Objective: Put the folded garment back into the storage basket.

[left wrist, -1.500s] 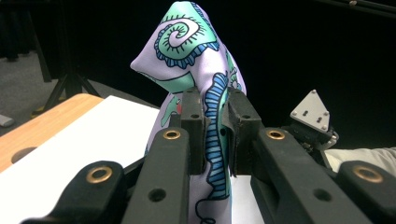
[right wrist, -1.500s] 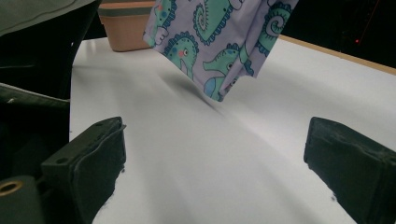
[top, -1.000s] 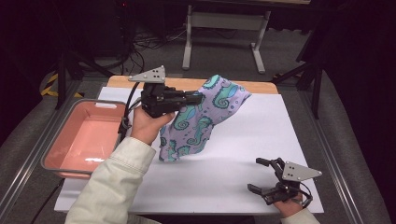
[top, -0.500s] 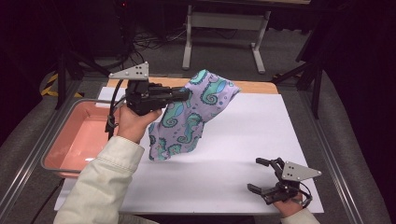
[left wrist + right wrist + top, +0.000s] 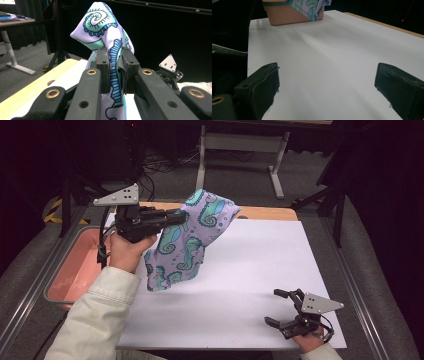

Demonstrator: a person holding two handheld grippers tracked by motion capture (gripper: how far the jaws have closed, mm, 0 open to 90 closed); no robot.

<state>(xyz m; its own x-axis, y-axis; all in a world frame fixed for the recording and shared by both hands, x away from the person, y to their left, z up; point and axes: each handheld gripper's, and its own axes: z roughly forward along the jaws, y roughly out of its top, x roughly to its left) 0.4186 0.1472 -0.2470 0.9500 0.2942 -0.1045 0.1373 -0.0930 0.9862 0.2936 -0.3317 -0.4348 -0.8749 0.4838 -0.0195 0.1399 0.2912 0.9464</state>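
Note:
A lilac cloth (image 5: pixel 190 240) printed with teal seahorses hangs in the air over the left part of the white table top (image 5: pixel 260 255). My left gripper (image 5: pixel 177 217) is shut on a bunched fold of it, held level above the table. In the left gripper view the cloth (image 5: pixel 105 32) rises between both black pads (image 5: pixel 103 70), which pinch it. My right gripper (image 5: pixel 280 307) rests low near the table's front right corner, open, nothing between its fingers. In the right gripper view its jaws (image 5: pixel 327 82) stand wide apart over bare white surface, with the cloth's lower edge (image 5: pixel 309 7) far off.
A pink bin (image 5: pixel 75 265) sits at the table's left edge, just below and left of the hanging cloth; its side (image 5: pixel 284 15) faces the right gripper view. A wooden strip (image 5: pixel 270 213) runs along the far edge. Table legs and cables stand on the floor beyond.
My left gripper has carried the cloth to the left and slightly up, toward the pink bin. The right gripper has stayed where it was.

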